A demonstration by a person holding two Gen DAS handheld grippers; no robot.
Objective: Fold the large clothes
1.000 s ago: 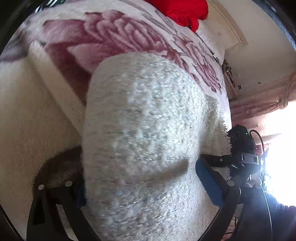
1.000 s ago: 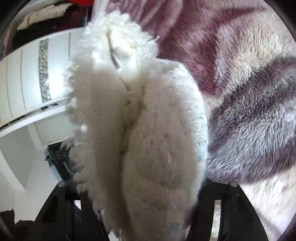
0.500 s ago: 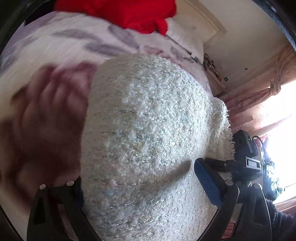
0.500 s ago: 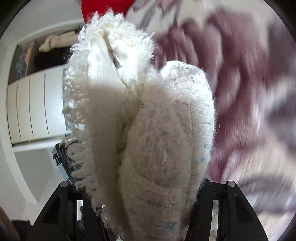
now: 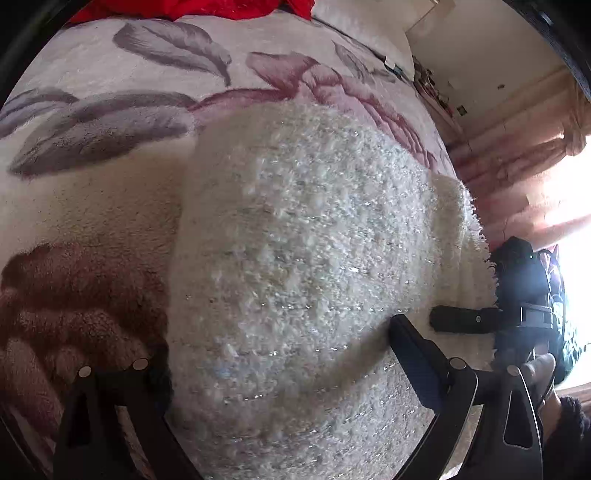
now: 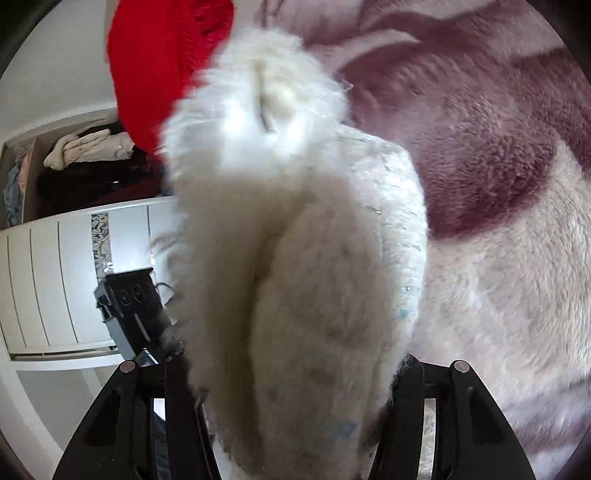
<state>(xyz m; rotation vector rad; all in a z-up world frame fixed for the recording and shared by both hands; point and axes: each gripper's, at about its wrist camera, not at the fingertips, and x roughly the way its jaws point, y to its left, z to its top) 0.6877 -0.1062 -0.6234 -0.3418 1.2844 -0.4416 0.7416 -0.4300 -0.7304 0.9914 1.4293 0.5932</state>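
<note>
A thick white fuzzy knit garment [image 5: 306,266] with silver threads fills the left wrist view, bunched between the fingers of my left gripper [image 5: 280,373], which is shut on it. In the right wrist view my right gripper [image 6: 295,373] is shut on another bunched part of the same white garment [image 6: 295,266], with a frayed edge at its far end. The garment hangs over the floral fleece blanket [image 5: 110,122]. The right gripper's body [image 5: 517,306] shows at the right of the left wrist view.
A red garment [image 6: 159,66] lies further along the blanket [image 6: 498,155]; it also shows at the top of the left wrist view [image 5: 192,7]. A white wardrobe [image 6: 48,273] with clothes on an open shelf stands left. A bright window [image 5: 569,221] with pink curtains is at the right.
Both grippers have carried the white garment further along the bed toward the red garment. The blanket pattern beneath has shifted. The grips are unchanged.
</note>
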